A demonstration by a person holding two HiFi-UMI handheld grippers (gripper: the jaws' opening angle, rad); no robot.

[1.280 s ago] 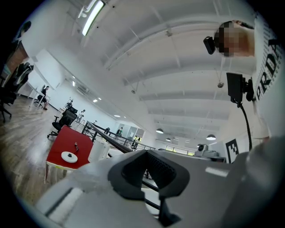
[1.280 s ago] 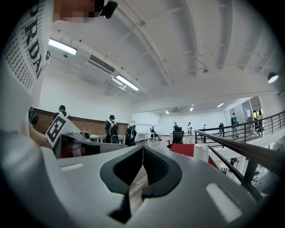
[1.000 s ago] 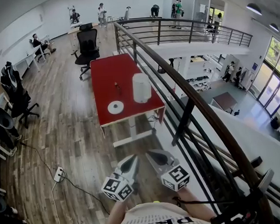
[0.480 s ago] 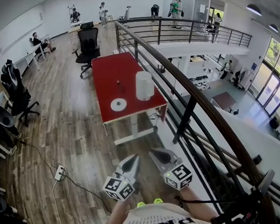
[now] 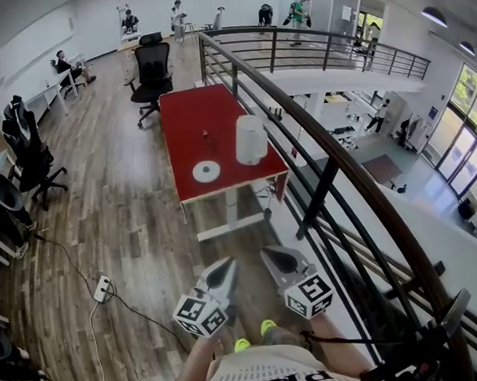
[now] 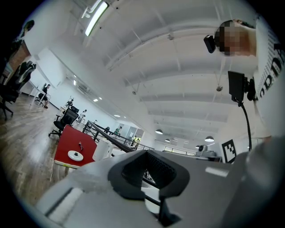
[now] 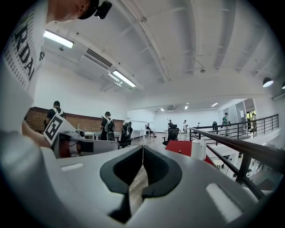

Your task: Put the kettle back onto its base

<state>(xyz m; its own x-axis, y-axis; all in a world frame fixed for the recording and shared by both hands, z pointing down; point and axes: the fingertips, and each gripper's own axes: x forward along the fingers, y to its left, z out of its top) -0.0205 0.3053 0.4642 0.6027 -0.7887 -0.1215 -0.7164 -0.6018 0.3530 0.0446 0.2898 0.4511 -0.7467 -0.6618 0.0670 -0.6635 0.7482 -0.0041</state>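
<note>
Kettle: the white kettle (image 5: pixel 251 139) is found upright on the red table (image 5: pixel 193 119), its long axis vertical. It is seen as a plain cylinder; the direction of spout and handle cannot be told from any view. It is placed near the table's right edge, close to the railing (image 5: pixel 335 171).

Base: the round white base (image 5: pixel 206 171) is seen lying flat near the table's front edge, to the left of the kettle and nearer the camera. The two are apart, not touching. A small dark item (image 5: pixel 208 137), too small to identify, is noted on the tabletop beyond the base.

Tongs: the left gripper (image 5: pixel 228 264) and right gripper (image 5: pixel 266 253) are held side by side at the bottom of the head view, tips directed toward the table. Both are well short of the table, with open floor between them and the kettle. The jaws of each are pressed together at the tips, and nothing is pinched in either.

Surroundings: a wooden plank floor (image 5: pixel 118 210) is recorded, with a power strip (image 5: pixel 101 290) and cable on it at the left. A black office chair (image 5: pixel 150 70) stands beyond the table. The dark railing runs along the right, with a lower level visible past it. Several people are seen at the far end of the room.
</note>
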